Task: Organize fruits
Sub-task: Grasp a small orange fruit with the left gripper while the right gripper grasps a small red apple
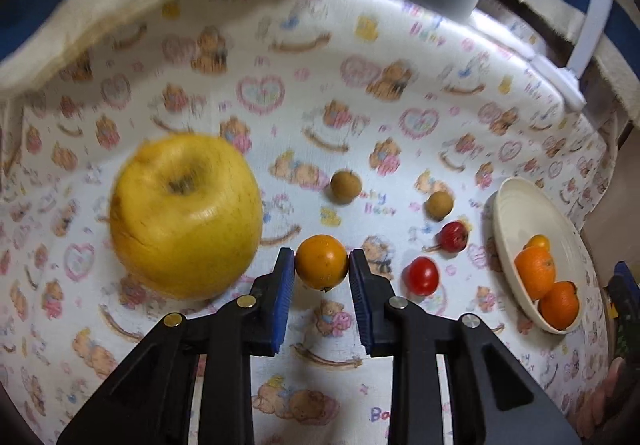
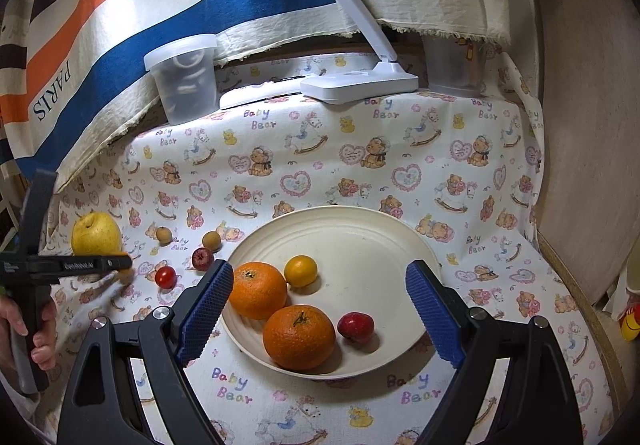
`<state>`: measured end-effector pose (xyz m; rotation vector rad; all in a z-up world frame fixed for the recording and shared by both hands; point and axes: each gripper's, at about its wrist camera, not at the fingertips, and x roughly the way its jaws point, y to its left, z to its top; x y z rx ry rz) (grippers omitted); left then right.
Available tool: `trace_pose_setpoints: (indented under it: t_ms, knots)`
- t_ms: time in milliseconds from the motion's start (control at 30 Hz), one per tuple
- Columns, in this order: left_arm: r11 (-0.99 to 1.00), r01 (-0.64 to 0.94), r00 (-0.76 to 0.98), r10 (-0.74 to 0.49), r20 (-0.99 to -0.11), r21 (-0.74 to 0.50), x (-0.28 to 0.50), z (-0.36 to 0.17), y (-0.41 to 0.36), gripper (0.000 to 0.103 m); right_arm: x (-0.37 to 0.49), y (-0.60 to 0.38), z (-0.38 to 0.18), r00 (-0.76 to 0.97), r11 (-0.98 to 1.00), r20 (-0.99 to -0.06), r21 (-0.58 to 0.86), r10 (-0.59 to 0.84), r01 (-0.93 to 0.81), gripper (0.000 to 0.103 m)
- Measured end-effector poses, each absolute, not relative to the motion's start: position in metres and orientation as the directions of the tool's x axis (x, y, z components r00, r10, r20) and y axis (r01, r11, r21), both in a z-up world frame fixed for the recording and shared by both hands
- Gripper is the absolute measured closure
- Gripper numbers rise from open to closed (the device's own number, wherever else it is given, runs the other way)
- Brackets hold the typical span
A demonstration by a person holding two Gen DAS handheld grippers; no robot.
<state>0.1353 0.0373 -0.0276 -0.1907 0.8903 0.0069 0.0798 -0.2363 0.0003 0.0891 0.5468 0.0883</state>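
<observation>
My left gripper (image 1: 322,265) is shut on a small orange citrus fruit (image 1: 321,262), held just above the cloth. A big yellow apple (image 1: 186,215) lies to its left. Two brown longans (image 1: 345,186) (image 1: 439,204), a dark red fruit (image 1: 453,236) and a red cherry tomato (image 1: 422,276) lie to its right. My right gripper (image 2: 320,309) is open and empty over the near side of the cream plate (image 2: 360,229). The plate holds two oranges (image 2: 258,289) (image 2: 299,337), a small yellow-orange citrus (image 2: 301,270) and a small red fruit (image 2: 355,326).
A bear-print cloth (image 2: 320,165) covers the table. At the back stand a lidded plastic tub (image 2: 184,79), a white desk lamp (image 2: 356,83) and a grey cup (image 2: 454,65) before a striped hanging cloth. The table edge runs along the right (image 2: 580,285).
</observation>
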Motion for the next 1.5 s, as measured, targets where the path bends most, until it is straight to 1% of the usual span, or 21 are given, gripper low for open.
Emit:
trace_pose_setpoints:
  t_ms: [167, 300, 400, 500, 700, 767, 867, 933, 1000, 1067, 1167, 1233, 1300, 1433, 1500]
  knots:
    - [0.981, -0.071, 0.653, -0.090, -0.752, -0.179, 0.129, -0.014, 0.037, 0.076, 0.078, -0.233, 0.000, 0.852, 0.994, -0.514, 0.092, 0.105, -0.067, 0.014]
    - [0.980, -0.075, 0.661, -0.089, -0.745, -0.183, 0.128, -0.012, 0.040, 0.076, 0.070, -0.228, 0.007, 0.853, 0.987, -0.501, 0.123, 0.148, -0.100, 0.014]
    - [0.976, -0.075, 0.664, -0.105, -0.740, -0.205, 0.127, -0.011, 0.046, 0.076, 0.068, -0.221, 0.019, 0.858, 0.987, -0.491, 0.118, 0.152, -0.107, 0.014]
    - [0.975, -0.072, 0.671, -0.109, -0.733, -0.211, 0.124, -0.009, 0.053, 0.076, 0.072, -0.214, 0.033, 0.843, 0.979, -0.502, 0.157, 0.190, -0.127, 0.014]
    - [0.978, -0.056, 0.690, -0.109, -0.715, -0.202, 0.124, -0.007, 0.046, 0.076, 0.092, -0.194, 0.063, 0.846, 0.981, -0.506, 0.170, 0.168, -0.093, 0.014]
    - [0.977, -0.057, 0.694, -0.110, -0.711, -0.207, 0.124, -0.006, 0.045, 0.076, 0.112, -0.184, 0.070, 0.816, 0.979, -0.551, 0.189, 0.173, -0.080, 0.014]
    - [0.974, -0.064, 0.698, -0.110, -0.708, -0.215, 0.124, -0.006, 0.048, 0.076, 0.143, -0.170, 0.072, 0.773, 0.976, -0.617, 0.216, 0.149, -0.016, 0.014]
    - [0.972, -0.074, 0.698, -0.109, -0.707, -0.222, 0.123, -0.006, 0.053, 0.076, 0.159, -0.158, 0.070, 0.754, 0.980, -0.642, 0.197, 0.142, -0.017, 0.015]
    - [0.970, -0.086, 0.700, -0.103, -0.707, -0.227, 0.124, -0.006, 0.057, 0.076, 0.171, -0.150, 0.062, 0.730, 0.983, -0.670, 0.183, 0.136, -0.014, 0.020]
    - [0.969, -0.093, 0.699, -0.099, -0.708, -0.228, 0.125, -0.007, 0.059, 0.076, 0.183, -0.145, 0.049, 0.697, 0.978, -0.699, 0.206, 0.158, -0.014, 0.022]
    - [0.968, -0.096, 0.693, -0.102, -0.713, -0.232, 0.126, -0.009, 0.062, 0.076, 0.195, -0.139, 0.026, 0.635, 0.980, -0.752, 0.194, 0.174, -0.040, 0.036]
    - [0.969, -0.090, 0.690, -0.104, -0.716, -0.228, 0.126, -0.009, 0.061, 0.076, 0.200, -0.137, 0.014, 0.612, 0.979, -0.768, 0.197, 0.187, -0.053, 0.040]
    - [0.971, -0.088, 0.693, -0.100, -0.714, -0.221, 0.125, -0.008, 0.059, 0.076, 0.204, -0.135, 0.005, 0.591, 0.977, -0.782, 0.203, 0.200, -0.062, 0.050]
    - [0.974, -0.078, 0.697, -0.100, -0.710, -0.214, 0.125, -0.006, 0.056, 0.076, 0.208, -0.125, -0.009, 0.561, 0.964, -0.783, 0.228, 0.266, -0.138, 0.059]
    - [0.974, -0.076, 0.699, -0.101, -0.708, -0.214, 0.124, -0.005, 0.055, 0.076, 0.208, -0.117, -0.014, 0.565, 0.967, -0.784, 0.197, 0.256, -0.164, 0.063]
